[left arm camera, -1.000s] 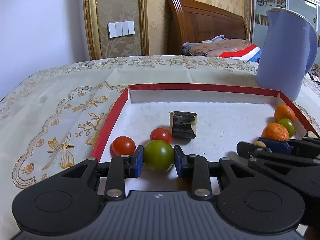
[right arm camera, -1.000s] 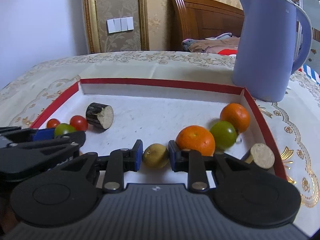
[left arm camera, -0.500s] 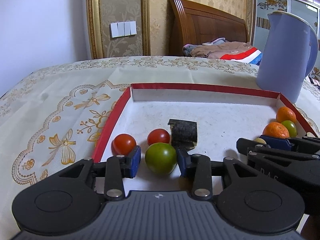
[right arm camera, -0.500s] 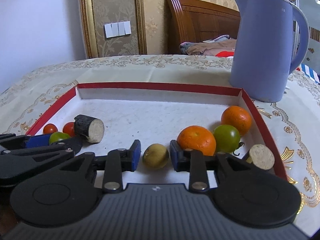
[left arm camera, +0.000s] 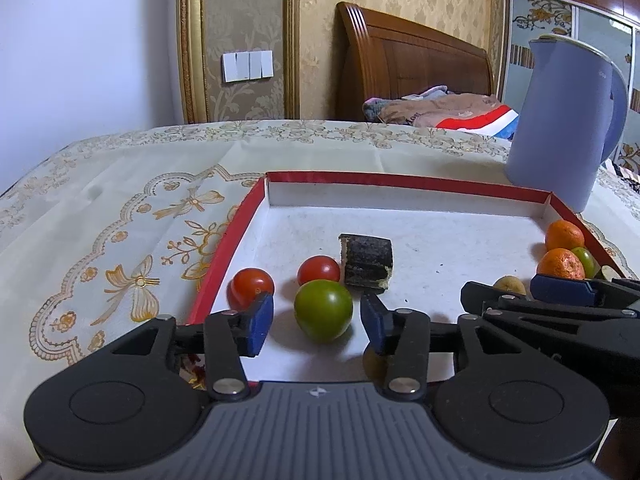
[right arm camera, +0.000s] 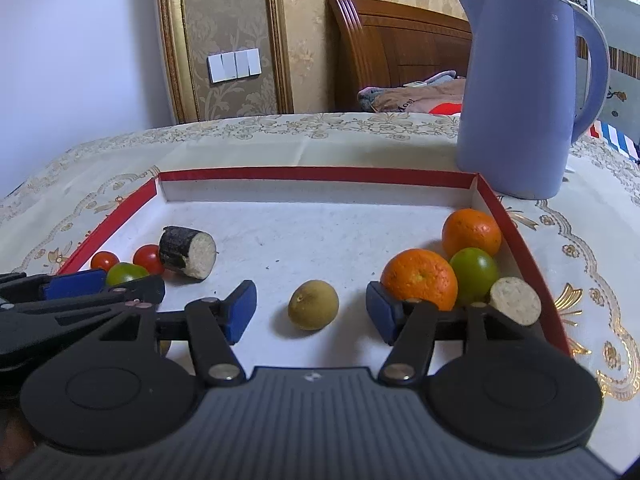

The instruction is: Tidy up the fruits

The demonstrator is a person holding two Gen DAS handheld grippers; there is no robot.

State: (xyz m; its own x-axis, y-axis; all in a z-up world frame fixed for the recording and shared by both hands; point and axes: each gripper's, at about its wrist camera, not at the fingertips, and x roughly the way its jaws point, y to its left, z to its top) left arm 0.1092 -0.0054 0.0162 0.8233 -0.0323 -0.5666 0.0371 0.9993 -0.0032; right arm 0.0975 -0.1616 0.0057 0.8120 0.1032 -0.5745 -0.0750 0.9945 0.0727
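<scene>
A red-rimmed white tray [left arm camera: 404,182] [right arm camera: 316,173] holds the fruit. My left gripper [left arm camera: 317,317] is open, with a green tomato [left arm camera: 323,310] resting on the tray floor between its fingers. Two red tomatoes [left arm camera: 251,285] [left arm camera: 318,269] and a dark cut stick piece [left arm camera: 366,260] lie just beyond. My right gripper [right arm camera: 311,309] is open around a small brown-yellow fruit [right arm camera: 313,305] on the tray. Two oranges [right arm camera: 419,279] [right arm camera: 471,232], a green tomato [right arm camera: 474,270] and a pale cut stick piece [right arm camera: 515,301] sit at the tray's right side.
A tall blue kettle [right arm camera: 520,92] [left arm camera: 560,120] stands on the cream embroidered tablecloth [left arm camera: 120,208] behind the tray's far right corner. A wooden headboard and bedding are beyond the table. The other gripper shows at each view's edge [left arm camera: 560,304] [right arm camera: 80,292].
Both grippers have opened, letting go of the green tomato and the small brown-yellow fruit, which now rest on the tray. Both have drawn back slightly.
</scene>
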